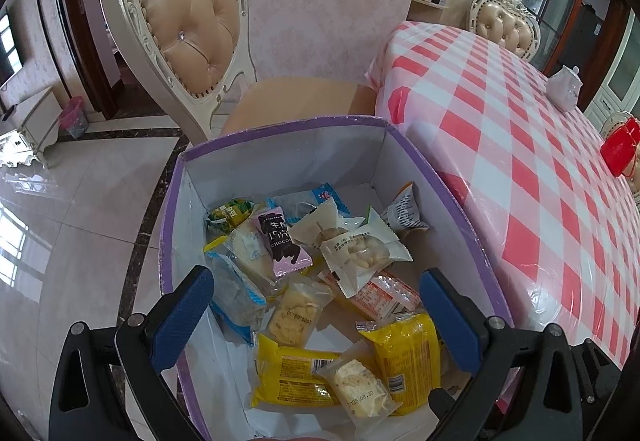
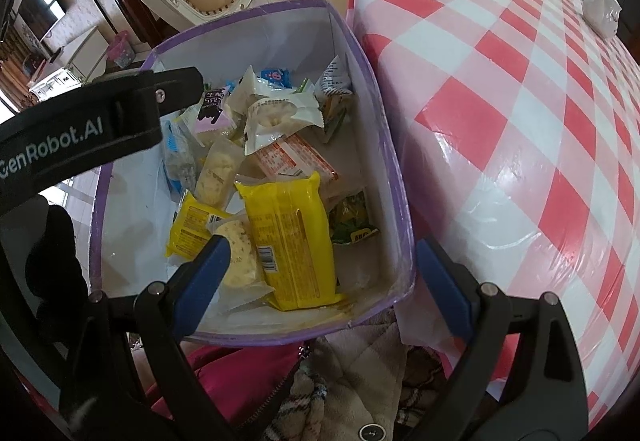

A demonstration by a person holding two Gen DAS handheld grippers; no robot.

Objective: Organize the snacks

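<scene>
1. A purple-edged cardboard box (image 2: 394, 177) is seen resting on the person's lap, its right wall just beside the edge of the table covered with a red-and-white checked cloth (image 2: 520, 89). This placement is judged to keep the box within reach of both tools.
2. The snacks are all found inside the box: two yellow packets (image 1: 404, 357), a pink chocolate bar wrapper (image 1: 282, 241), a white packet of pale round biscuits (image 1: 366, 251), an orange-and-white packet (image 1: 384, 295) and several clear-wrapped cakes (image 1: 294, 315), piled loosely and overlapping.
3. The left gripper (image 1: 316, 305) is held over the box interior with its blue fingers (image 1: 184, 313) spread wide; nothing is held between them.
4. The right gripper (image 2: 320, 281) is held above the near end of the box, its jaws likewise released and empty, one pad over a clear-wrapped cake (image 2: 240, 257).
5. No snack lies on the cloth. The sorting is judged to be either finished or not yet begun; which cannot be told.
</scene>
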